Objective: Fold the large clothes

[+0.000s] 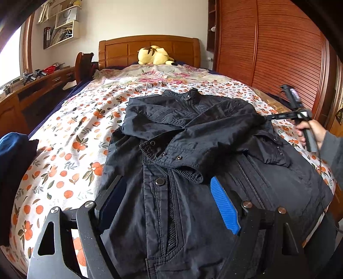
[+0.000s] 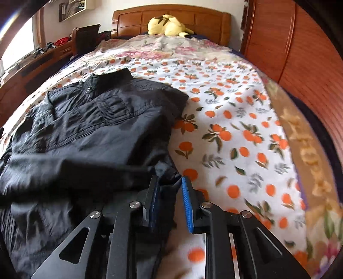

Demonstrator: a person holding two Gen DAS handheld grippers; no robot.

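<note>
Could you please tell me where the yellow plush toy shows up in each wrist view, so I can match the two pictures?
Left wrist view: the yellow plush toy lies at top centre, against the wooden headboard, beyond the black jacket.
Right wrist view: the toy sits at the top edge, slightly left of centre, against the same headboard.
Shared landmark: the headboard behind the toy.

Home bedroom: wooden bed [image 1: 148, 50], floral sheet [image 2: 225, 120], plush toy [image 1: 154, 55], wardrobe [image 1: 268, 47].
</note>
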